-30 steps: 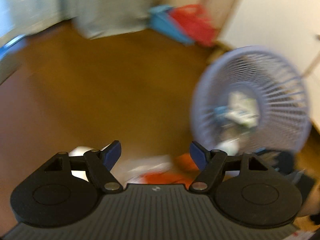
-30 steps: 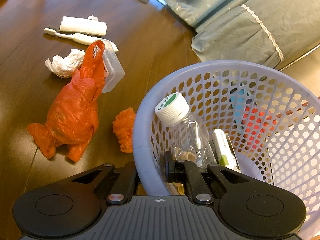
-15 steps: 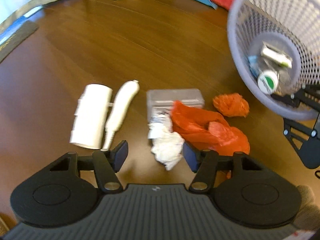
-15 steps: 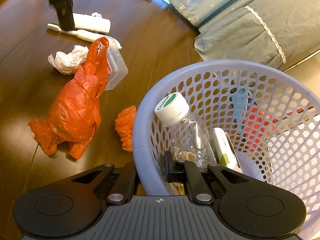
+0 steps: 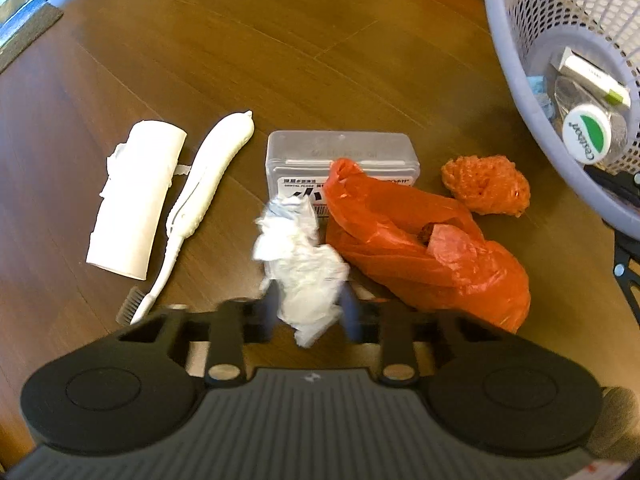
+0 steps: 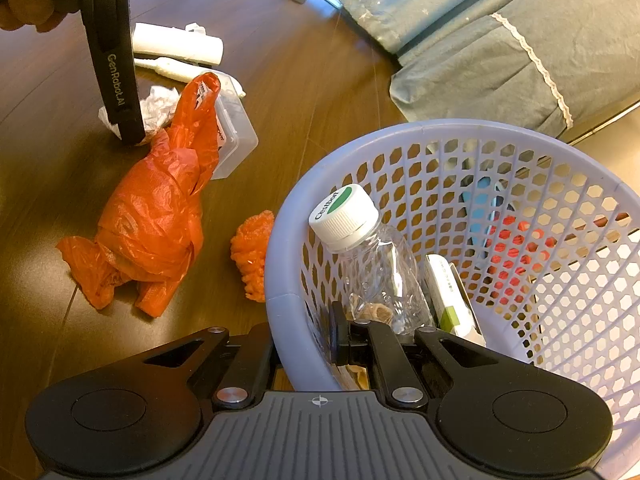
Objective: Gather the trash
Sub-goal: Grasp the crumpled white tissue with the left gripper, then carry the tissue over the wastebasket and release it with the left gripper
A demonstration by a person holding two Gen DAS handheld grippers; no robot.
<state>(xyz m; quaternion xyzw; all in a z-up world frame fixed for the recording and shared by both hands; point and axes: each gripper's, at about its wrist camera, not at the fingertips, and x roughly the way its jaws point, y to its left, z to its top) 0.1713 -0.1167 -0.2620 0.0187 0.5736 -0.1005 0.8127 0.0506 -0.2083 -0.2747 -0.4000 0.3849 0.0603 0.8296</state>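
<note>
A crumpled white tissue [image 5: 304, 272] lies on the brown wood floor between the fingers of my left gripper [image 5: 307, 312]. Its jaws are closing, and the pads touch the tissue's sides. An orange plastic bag [image 5: 420, 248] lies right beside the tissue, partly over a clear plastic box [image 5: 340, 148]. An orange crumpled ball [image 5: 486, 184] sits near the lilac mesh basket [image 6: 280, 272]. My right gripper [image 6: 320, 344] is shut on the basket's near wall. In the right wrist view the left gripper [image 6: 128, 136] stands upright over the tissue [image 6: 158, 104].
A white toothbrush [image 5: 204, 192] and a white paper roll [image 5: 136, 196] lie left of the tissue. The basket holds a clear bottle [image 6: 372, 264] with a white cap and a small carton [image 6: 448, 296]. Grey-blue bedding [image 6: 480, 40] lies behind the basket. A hand [image 6: 24, 4] holds the left gripper.
My left gripper swung down from facing the room to the floor, came over the tissue, and its fingers drew in around it. The right gripper and the basket stayed still.
</note>
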